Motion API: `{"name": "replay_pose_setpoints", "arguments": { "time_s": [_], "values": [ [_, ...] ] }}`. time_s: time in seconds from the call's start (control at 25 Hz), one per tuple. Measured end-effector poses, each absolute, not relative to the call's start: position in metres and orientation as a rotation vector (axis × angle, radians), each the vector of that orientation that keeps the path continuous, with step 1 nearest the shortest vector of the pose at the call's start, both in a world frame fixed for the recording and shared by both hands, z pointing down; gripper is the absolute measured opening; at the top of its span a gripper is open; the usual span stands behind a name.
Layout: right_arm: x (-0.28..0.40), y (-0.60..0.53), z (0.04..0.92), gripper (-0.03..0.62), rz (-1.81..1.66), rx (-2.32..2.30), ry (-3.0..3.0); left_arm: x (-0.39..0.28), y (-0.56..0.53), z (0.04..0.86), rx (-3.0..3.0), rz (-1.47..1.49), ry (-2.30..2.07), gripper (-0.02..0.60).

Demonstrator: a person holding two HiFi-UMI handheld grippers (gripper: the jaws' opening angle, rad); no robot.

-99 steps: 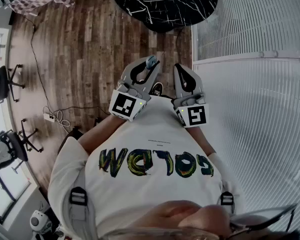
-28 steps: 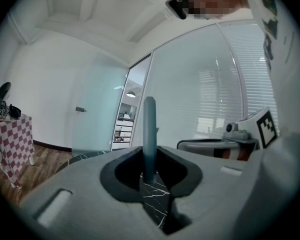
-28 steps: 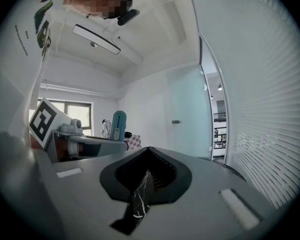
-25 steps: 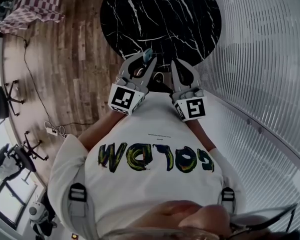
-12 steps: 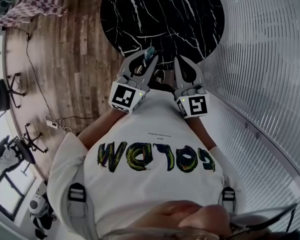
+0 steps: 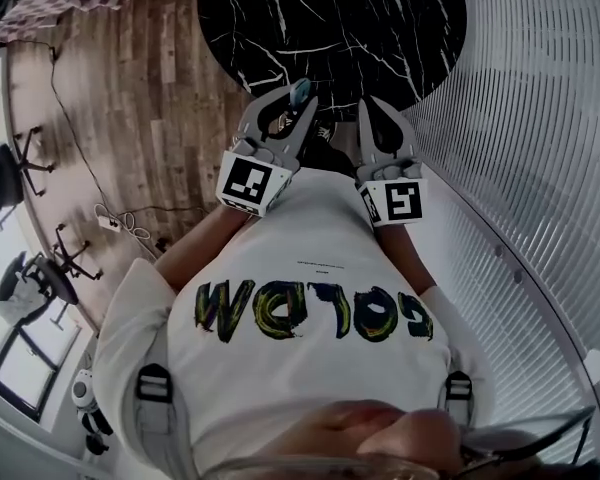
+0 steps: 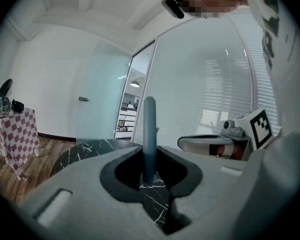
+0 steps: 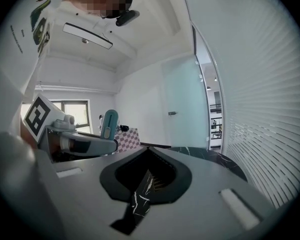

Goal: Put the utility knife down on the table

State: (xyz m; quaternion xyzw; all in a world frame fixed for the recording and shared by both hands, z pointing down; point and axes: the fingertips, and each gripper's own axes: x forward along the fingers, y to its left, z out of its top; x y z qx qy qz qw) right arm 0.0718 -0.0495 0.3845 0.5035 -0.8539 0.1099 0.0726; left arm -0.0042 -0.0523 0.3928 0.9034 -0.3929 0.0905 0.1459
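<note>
Since the round black table (image 6: pixel 330 18) lies just ahead, the left gripper (image 7: pixel 149 156) holds the utility knife (image 7: pixel 149 124) clamped upright by its near edge, probably ready for lowering, while the right gripper (image 8: pixel 148 153) hangs alongside, jaws together and empty.

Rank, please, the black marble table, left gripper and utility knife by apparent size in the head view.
1. black marble table, though cropped at the top
2. left gripper
3. utility knife, only its end showing between the jaws
</note>
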Motion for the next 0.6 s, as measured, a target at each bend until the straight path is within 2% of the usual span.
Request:
{"name": "replay_pose_setpoints", "arguments": {
  "time_s": [0.16, 0.6],
  "values": [
    [0.074, -0.057, 0.39, 0.002, 0.326, 1.514, -2.55, -0.003, -0.058, 0.409, 2.605, 0.327, -1.096, 0.074],
    [0.086, -0.075, 0.461, 0.002, 0.345, 1.448, -2.495, 0.007, -0.079, 0.524, 2.529, 0.639, -1.023, 0.074]
  ]
}}
